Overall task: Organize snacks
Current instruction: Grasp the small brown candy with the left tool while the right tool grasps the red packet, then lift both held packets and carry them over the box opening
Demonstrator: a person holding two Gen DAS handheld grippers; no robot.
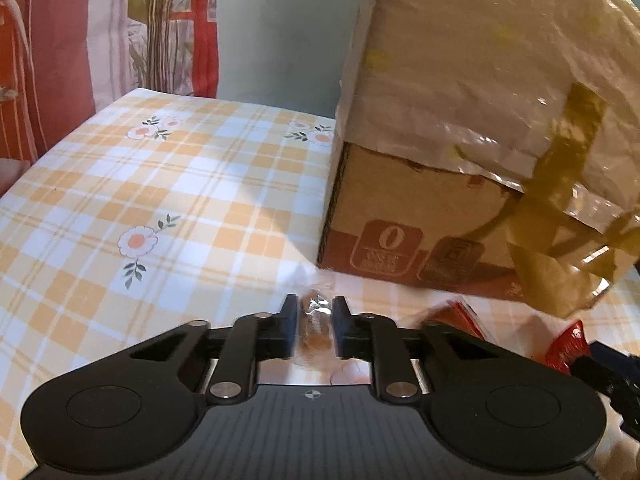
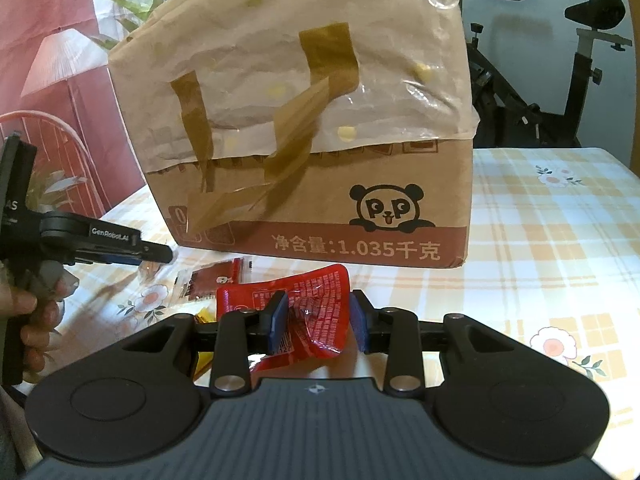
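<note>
My left gripper [image 1: 314, 308] is shut on a small brown snack in a clear wrapper [image 1: 316, 326], low over the checked tablecloth [image 1: 160, 200]. In the right wrist view the left gripper [image 2: 160, 254] shows at the left, a hand around its handle. My right gripper [image 2: 319, 300] is shut on a crumpled red snack packet [image 2: 316, 284] just in front of the cardboard box [image 2: 320, 208]. A plastic bag with brown tape strips [image 2: 280, 80] lines the box and folds over its rim. The same box [image 1: 400, 208] stands to the right of the left gripper.
A dark red packet [image 2: 212, 276] and a yellow piece [image 2: 204, 316] lie on the cloth before the box. Red packets [image 1: 460, 316] lie right of the left gripper. An exercise bike [image 2: 520, 80] stands behind the table, a curtain [image 1: 60, 40] at the left.
</note>
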